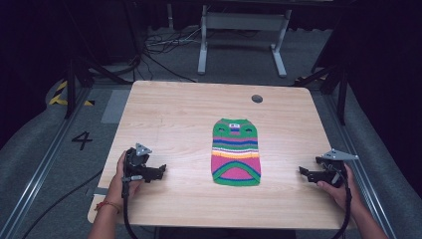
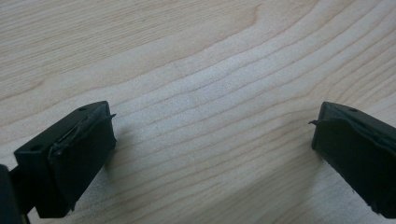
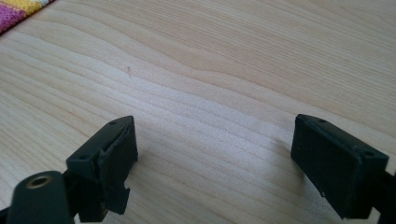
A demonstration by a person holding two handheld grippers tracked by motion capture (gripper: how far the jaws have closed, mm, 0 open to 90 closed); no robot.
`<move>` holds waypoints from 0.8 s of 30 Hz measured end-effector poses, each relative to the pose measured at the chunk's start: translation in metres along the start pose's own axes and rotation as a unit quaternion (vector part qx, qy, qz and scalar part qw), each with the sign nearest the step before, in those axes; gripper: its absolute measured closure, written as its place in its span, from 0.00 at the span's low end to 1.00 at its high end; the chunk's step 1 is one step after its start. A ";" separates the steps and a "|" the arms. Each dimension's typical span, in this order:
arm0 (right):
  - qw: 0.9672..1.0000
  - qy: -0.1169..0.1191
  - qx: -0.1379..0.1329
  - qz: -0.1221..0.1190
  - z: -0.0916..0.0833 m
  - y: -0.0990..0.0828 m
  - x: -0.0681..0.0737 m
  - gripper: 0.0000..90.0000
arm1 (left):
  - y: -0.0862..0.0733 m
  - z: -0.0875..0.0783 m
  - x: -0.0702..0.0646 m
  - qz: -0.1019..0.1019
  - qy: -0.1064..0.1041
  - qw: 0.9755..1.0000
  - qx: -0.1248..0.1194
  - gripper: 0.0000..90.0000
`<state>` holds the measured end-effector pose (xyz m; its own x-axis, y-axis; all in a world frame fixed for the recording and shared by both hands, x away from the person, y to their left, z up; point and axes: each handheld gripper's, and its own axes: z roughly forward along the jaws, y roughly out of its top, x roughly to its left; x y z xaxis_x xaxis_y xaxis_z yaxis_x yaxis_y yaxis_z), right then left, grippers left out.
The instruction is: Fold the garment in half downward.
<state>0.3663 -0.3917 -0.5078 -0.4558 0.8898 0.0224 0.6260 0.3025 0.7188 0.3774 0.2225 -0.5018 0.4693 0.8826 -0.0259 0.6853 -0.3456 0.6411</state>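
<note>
Only sweater (image 3: 14, 11) corner visible, cropped.

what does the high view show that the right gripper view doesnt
High view alone: the whole striped knitted garment lying flat mid-table, both hands with the left gripper and right gripper set apart on either side of it, a round grey grommet, and the floor beyond. Right gripper view alone: a close look at its black fingers spread wide over bare wood. Both share: the wooden table and some of the garment, just a pink and yellow corner up close.
</note>
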 end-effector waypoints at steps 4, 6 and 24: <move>1.000 -0.002 0.000 0.001 0.000 0.000 0.000 0.16 | 0.000 0.000 0.001 0.006 -0.006 1.000 0.002 0.00; 1.000 -0.003 0.000 0.002 0.000 0.000 0.000 0.16 | 0.001 0.001 0.002 0.010 -0.007 1.000 0.000 0.00; 1.000 0.012 0.021 -0.002 0.000 0.007 -0.002 0.21 | 0.006 0.002 0.009 0.040 -0.035 0.999 0.013 0.00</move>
<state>0.3718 -0.3910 -0.5027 -0.4734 0.8801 0.0367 0.6494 0.3205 0.6896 0.3870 0.2275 -0.5000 0.5604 0.8277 -0.0300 0.6577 -0.4227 0.6235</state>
